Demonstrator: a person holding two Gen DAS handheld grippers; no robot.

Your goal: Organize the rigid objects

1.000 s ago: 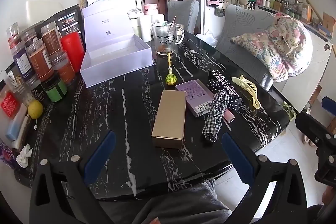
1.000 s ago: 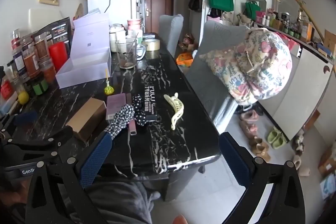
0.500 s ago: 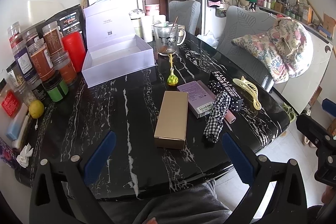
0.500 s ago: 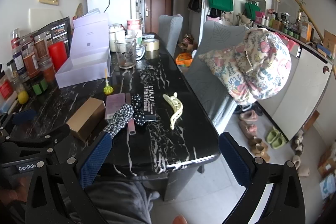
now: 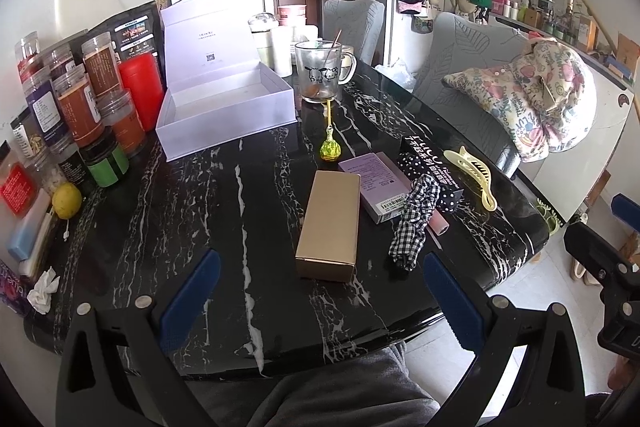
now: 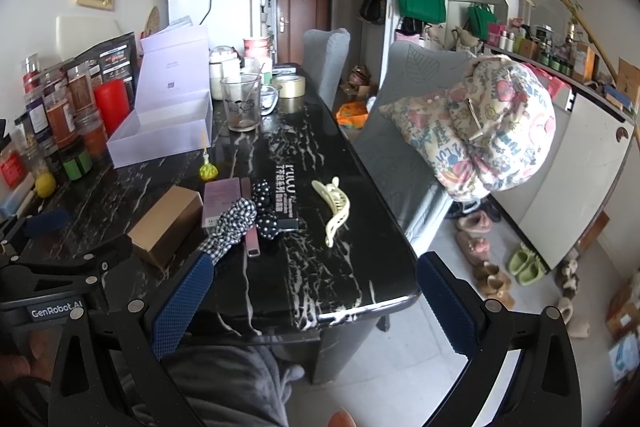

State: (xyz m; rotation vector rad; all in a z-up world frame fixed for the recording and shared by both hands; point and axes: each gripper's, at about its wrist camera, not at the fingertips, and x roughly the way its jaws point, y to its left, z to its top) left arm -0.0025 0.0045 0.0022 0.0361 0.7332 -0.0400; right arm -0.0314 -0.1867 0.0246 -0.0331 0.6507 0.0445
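On the black marble tabletop (image 5: 200, 211) the gold carton (image 5: 329, 223) lies nearest the left gripper (image 5: 320, 297) — both grippers gape wide, holding nothing. Probably best to straddle its narrow width squarely, then carry it to the open white box (image 5: 224, 115). One gold carton, one purple carton (image 5: 376, 183), one claw clip (image 6: 334, 207), right gripper (image 6: 312, 297) idle.

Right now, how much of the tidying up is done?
Nothing looks put away: the white box sits open with nothing in it. Nothing is in hand either; the left gripper and right gripper are both open, short of the table. Left to do: the gold box, purple box, hair clip and scrunchies lie loose.
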